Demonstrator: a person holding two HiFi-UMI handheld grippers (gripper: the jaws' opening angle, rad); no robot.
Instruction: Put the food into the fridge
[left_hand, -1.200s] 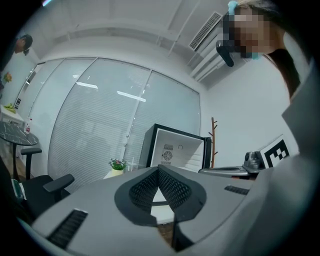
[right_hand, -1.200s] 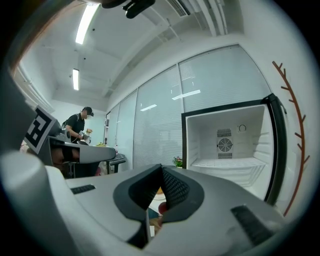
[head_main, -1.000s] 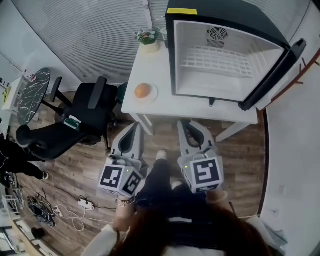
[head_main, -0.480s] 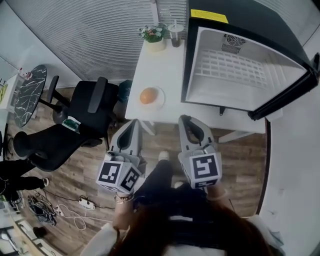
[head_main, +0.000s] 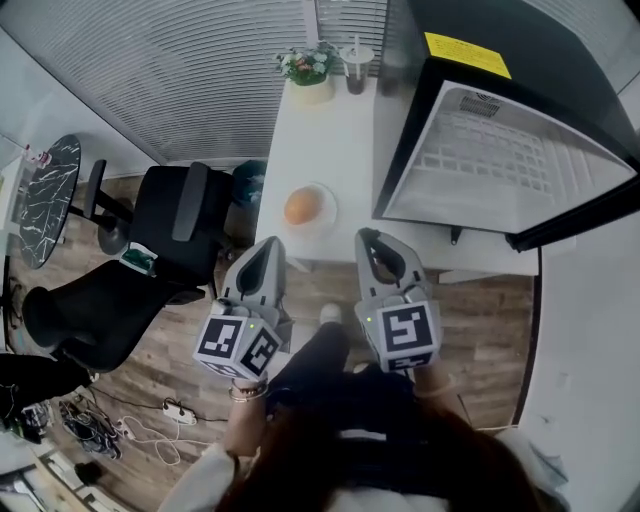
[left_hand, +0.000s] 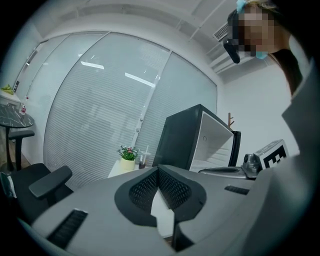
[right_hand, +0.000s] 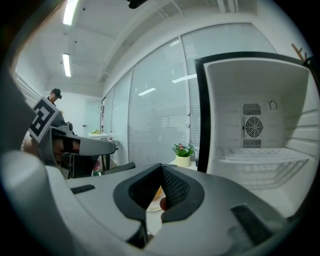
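Potted plant (head_main: 306, 66) beside cup (head_main: 355, 55); black chair (head_main: 190, 215)

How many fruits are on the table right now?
1: an orange-coloured fruit on a plate, left of the open fridge. More may hide behind the fridge.

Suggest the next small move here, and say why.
Probably open the right gripper and ease it toward the orange food on the plate: it and the left gripper are shut, empty, short of the table, and the fridge stands open.

Fridge (head_main: 500, 40) runs off the right edge — orange (right_hand: 157, 192) mostly hidden behind the fingers (right_hand: 176, 189).
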